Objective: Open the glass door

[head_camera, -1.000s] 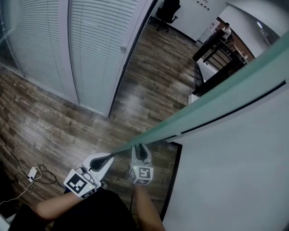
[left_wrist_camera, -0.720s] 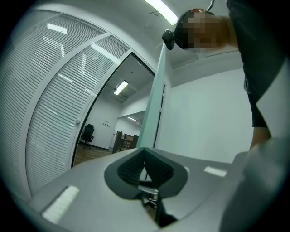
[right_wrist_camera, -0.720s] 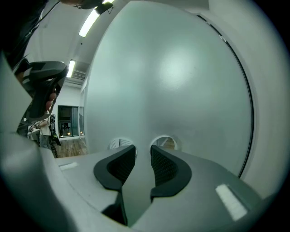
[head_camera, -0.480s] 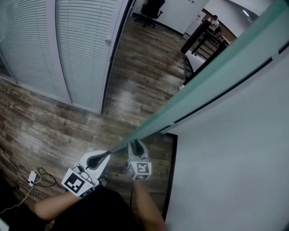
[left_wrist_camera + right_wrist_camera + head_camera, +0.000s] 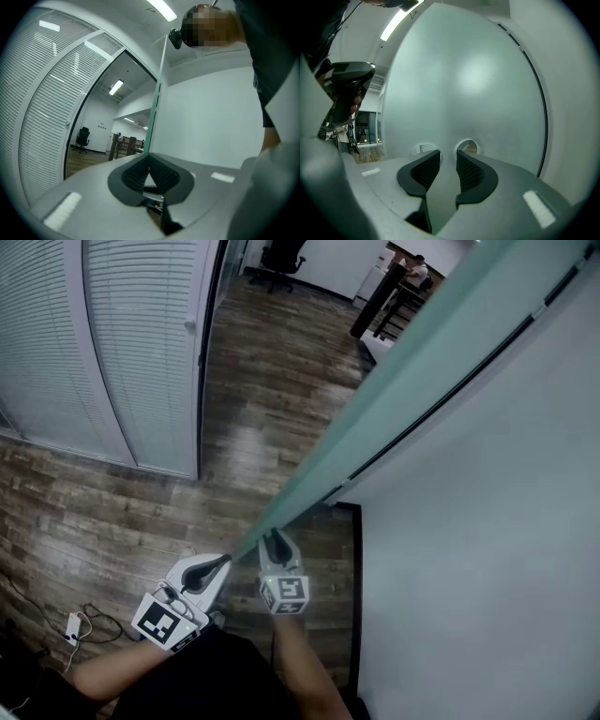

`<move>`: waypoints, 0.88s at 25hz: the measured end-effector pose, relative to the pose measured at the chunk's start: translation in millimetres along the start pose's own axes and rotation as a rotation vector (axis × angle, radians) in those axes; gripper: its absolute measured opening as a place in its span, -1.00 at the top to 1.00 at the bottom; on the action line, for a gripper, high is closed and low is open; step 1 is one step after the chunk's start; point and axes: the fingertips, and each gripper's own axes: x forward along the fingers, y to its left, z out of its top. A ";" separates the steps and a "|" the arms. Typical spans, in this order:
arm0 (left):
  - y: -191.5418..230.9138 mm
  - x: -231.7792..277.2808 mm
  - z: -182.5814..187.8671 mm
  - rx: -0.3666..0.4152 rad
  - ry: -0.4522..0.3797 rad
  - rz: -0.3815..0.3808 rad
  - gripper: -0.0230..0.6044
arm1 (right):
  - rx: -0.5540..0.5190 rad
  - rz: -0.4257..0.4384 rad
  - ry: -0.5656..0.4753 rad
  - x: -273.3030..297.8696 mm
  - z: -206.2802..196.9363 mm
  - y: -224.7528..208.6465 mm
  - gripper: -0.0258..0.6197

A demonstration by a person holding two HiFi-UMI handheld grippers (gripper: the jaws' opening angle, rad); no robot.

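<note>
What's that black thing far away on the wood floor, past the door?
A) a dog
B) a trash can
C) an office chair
C: a black office chair stands on the wooden floor far beyond the glass door. It also shows in the left gripper view.

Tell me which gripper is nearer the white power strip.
Left. The left gripper hangs right of the white power strip; the right gripper lies farther right, by the glass door.
</note>
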 end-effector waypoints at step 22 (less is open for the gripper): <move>-49.1 30.4 -3.0 0.099 0.059 -0.176 0.61 | 0.035 -0.094 -0.038 -50.1 -11.2 -14.5 0.58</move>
